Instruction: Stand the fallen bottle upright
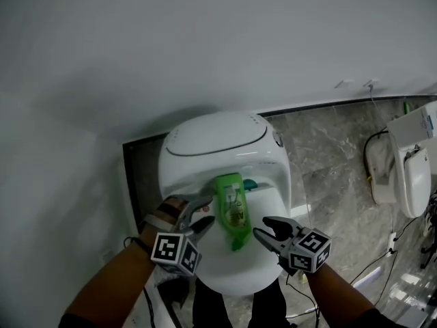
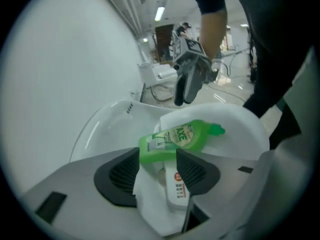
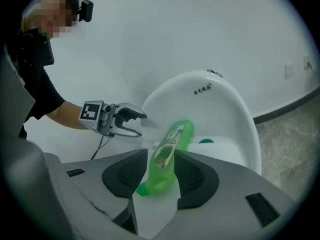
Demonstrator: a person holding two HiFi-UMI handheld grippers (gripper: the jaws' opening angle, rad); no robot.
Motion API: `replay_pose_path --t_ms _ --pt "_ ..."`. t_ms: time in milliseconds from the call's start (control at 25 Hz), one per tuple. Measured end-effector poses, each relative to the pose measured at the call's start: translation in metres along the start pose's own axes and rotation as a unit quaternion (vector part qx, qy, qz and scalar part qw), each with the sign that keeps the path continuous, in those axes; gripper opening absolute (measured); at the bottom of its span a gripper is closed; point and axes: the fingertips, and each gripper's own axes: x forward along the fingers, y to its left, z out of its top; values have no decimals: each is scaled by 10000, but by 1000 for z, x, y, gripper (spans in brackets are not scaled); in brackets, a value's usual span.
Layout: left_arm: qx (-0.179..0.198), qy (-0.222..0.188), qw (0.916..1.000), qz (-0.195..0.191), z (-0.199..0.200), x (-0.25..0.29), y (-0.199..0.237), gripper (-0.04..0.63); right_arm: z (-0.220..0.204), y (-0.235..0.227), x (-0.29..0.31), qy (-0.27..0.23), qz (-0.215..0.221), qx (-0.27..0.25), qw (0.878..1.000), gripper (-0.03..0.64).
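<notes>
Looking down on a green bottle [image 1: 231,209] lying on its side along the closed lid of a white toilet [image 1: 225,139], cap end toward the person and base toward the back. Flanked by the left gripper [image 1: 203,214] just beside its left flank and the right gripper [image 1: 266,229] near the cap end, with no contact as far as can be seen. Fingers apart on both, nothing pinched. Lined up on the base half of the bottle in the left gripper view, and aimed along its length with the cap nearest in the right gripper view. Probably posed this way to bracket the bottle from both sides, one end to be gripped and the other steadied against sliding on the smooth, slightly domed lid. Judged to be at the approach, with the standing-up not yet begun. Worth minding: a roll off the curved lid, or a wobble once upright.
</notes>
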Motion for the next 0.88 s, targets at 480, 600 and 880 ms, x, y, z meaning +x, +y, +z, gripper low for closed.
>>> replay_pose_path --t_ms 480,600,880 --pt "2293 634 9675 -863 -21 92 -25 390 -49 -18 49 600 421 1394 9875 238" --pt "2441 635 9626 -988 -21 98 -29 395 -62 -16 57 826 475 1638 9819 244" --pt "2974 698 9458 -1098 -23 106 -29 391 -71 -13 72 855 773 2542 9603 204"
